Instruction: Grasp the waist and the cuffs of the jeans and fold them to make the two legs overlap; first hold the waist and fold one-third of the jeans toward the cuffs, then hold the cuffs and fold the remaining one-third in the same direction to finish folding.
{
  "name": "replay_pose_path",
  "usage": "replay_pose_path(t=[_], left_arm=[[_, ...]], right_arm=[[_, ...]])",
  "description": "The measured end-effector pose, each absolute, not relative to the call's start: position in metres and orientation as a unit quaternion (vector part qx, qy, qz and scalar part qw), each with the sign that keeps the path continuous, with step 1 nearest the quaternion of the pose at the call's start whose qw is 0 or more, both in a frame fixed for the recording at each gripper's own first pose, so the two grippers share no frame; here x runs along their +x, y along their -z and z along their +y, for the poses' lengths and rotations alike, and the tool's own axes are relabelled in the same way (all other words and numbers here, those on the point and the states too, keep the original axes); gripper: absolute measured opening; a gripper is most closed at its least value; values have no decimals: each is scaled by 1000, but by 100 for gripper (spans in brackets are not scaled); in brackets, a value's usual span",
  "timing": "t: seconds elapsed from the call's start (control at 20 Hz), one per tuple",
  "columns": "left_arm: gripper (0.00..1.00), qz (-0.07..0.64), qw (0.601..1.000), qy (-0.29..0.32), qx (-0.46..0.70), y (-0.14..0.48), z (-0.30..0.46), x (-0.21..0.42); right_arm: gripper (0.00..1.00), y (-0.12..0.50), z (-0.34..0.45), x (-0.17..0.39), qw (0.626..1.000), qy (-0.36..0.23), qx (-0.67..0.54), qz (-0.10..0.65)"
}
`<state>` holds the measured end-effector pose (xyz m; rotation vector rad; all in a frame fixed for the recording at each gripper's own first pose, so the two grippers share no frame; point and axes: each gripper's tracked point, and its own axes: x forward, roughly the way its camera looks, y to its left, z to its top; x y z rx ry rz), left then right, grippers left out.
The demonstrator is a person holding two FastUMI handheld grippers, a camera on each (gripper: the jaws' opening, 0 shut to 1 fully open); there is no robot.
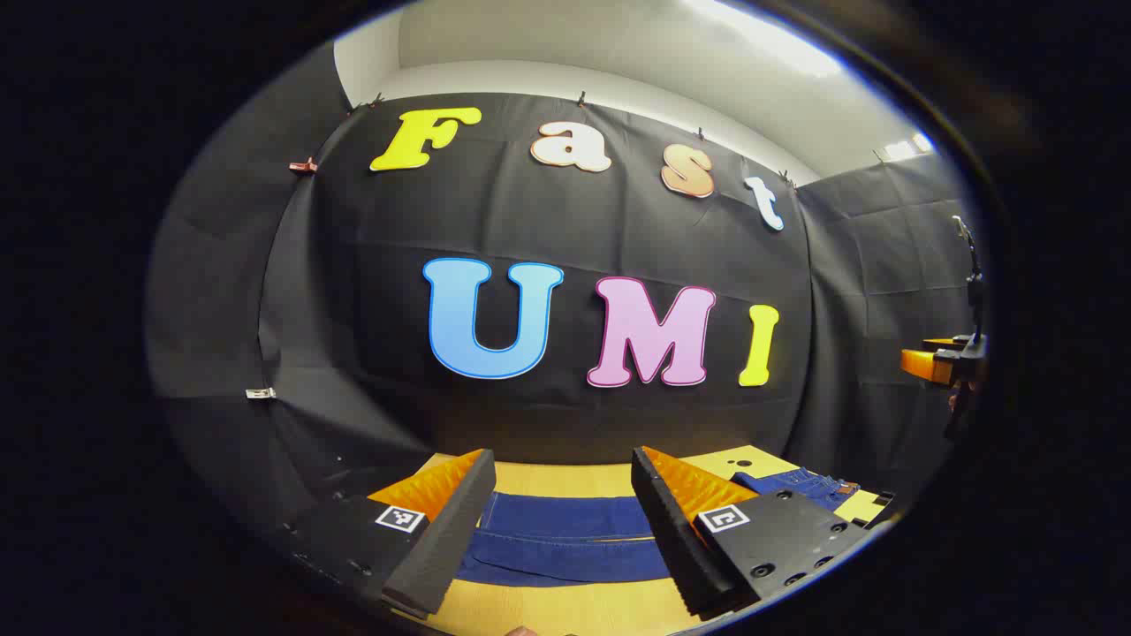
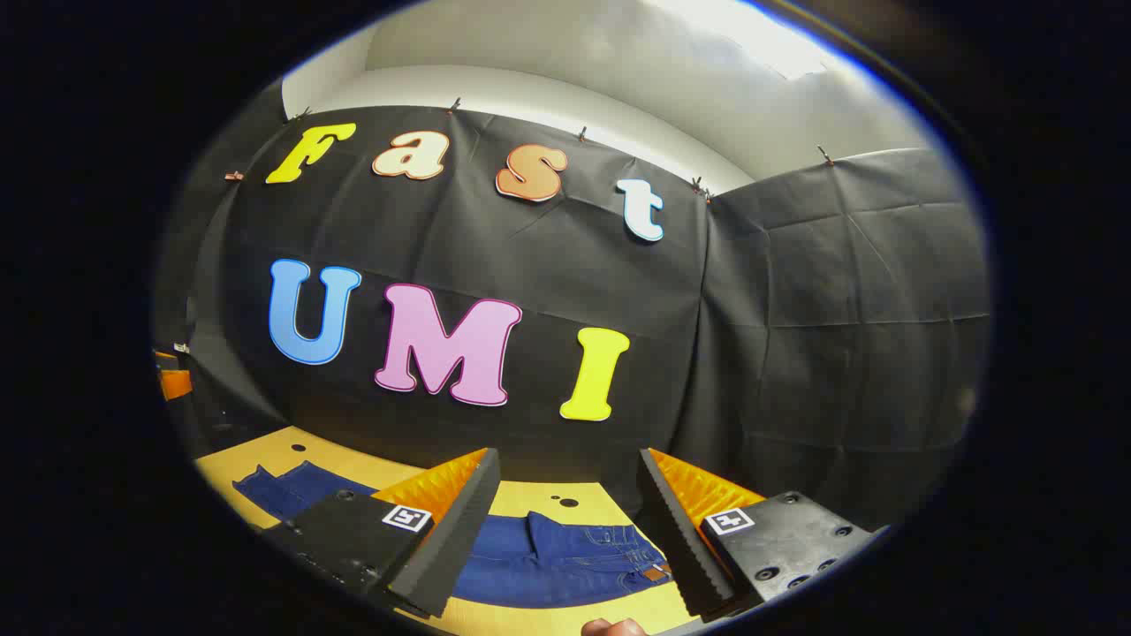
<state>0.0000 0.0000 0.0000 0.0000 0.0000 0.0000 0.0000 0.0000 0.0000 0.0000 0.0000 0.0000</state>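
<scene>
a yellow wooden table [image 1: 565, 481] is seen below the black booth wall, and the dark blue jeans [image 2: 548, 552] are laid flat along it, the legs stretched toward the table's left end in the left gripper view and the waist toward its right end in the right gripper view. the left gripper [image 1: 561, 539] is held above the legs with its fingers spread apart and nothing between them, and the right gripper [image 2: 565, 539] is held above the waist, likewise parted and clear of the cloth. small dark holes [image 2: 565, 502] are seen in the tabletop near its far edge.
</scene>
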Motion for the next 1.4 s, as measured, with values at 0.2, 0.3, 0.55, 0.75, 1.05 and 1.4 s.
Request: replay_pose_path(t=[0.2,0.3,0.55,0.75,1.05,1.4], left_arm=[[96,3,1000,0,1,2,-2,-1],[96,5,1000,-1,3,4,-2,1],[96,6,1000,2,4,4,-8,6],[96,4,1000,7,4,4,-14,11],[96,13,999,18,24,13,-14,18],[96,34,996,45,63,31,4,23]], right_arm=[[94,6,-7,0,1000,5,-2,2],[96,8,-9,1,1000,8,-5,4],[96,11,-19,2,1000,15,-9,6],[96,13,-26,3,1000,22,-14,8],[96,17,-36,6,998,24,-55,8],[96,25,-35,14,995,12,-94,13]])
